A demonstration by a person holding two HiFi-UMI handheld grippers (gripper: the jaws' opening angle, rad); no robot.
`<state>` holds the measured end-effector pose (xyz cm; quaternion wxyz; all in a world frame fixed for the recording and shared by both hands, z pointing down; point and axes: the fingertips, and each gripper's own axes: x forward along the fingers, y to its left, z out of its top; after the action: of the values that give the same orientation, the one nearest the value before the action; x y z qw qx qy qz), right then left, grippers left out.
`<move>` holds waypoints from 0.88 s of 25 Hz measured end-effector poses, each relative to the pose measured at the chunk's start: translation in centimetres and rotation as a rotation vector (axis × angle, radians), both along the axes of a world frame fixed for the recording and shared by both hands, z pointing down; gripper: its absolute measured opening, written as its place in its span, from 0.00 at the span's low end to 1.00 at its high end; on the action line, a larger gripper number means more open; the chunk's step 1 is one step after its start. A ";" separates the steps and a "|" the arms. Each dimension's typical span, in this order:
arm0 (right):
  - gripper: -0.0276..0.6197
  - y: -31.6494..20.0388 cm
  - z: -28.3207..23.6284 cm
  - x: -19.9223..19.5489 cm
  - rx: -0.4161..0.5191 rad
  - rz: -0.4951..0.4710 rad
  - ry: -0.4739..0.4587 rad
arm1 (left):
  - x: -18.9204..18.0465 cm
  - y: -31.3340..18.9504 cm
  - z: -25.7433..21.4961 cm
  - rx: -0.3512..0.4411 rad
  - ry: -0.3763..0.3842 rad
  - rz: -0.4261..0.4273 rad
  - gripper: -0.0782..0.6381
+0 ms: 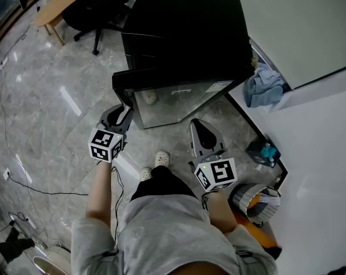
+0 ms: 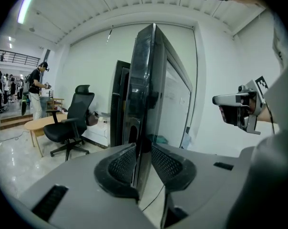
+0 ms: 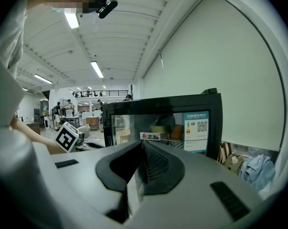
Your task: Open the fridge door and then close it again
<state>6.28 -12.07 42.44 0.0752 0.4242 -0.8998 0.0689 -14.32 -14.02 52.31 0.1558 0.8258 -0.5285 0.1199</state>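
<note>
The left gripper (image 2: 143,162) straddles the free edge of the fridge door (image 2: 145,80), its jaws opening off it; the right gripper (image 3: 142,168) is clenched on nothing. The door stands swung out from the fridge (image 1: 184,33), so the opening step looks done: next, 1 gripper must push it shut.

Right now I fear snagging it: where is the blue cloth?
Head view, right of centre: the blue cloth sits between the black fridge and the white wall.

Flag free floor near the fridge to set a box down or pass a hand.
Free: the wide floor left of the fridge door, between it and the chair. Crowded: along the right wall, a blue cloth, a teal box and a bag. A cable crosses the floor lower left.
</note>
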 end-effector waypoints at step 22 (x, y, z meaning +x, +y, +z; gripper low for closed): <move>0.08 -4.0 0.2 -0.8 -0.002 -0.031 0.003 | -2.1 -7.0 0.1 0.001 -0.028 0.040 0.27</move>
<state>5.45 -16.06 42.64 0.0777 0.4102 -0.9061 0.0679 -16.46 -21.07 52.46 0.1456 0.8345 -0.5142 0.1344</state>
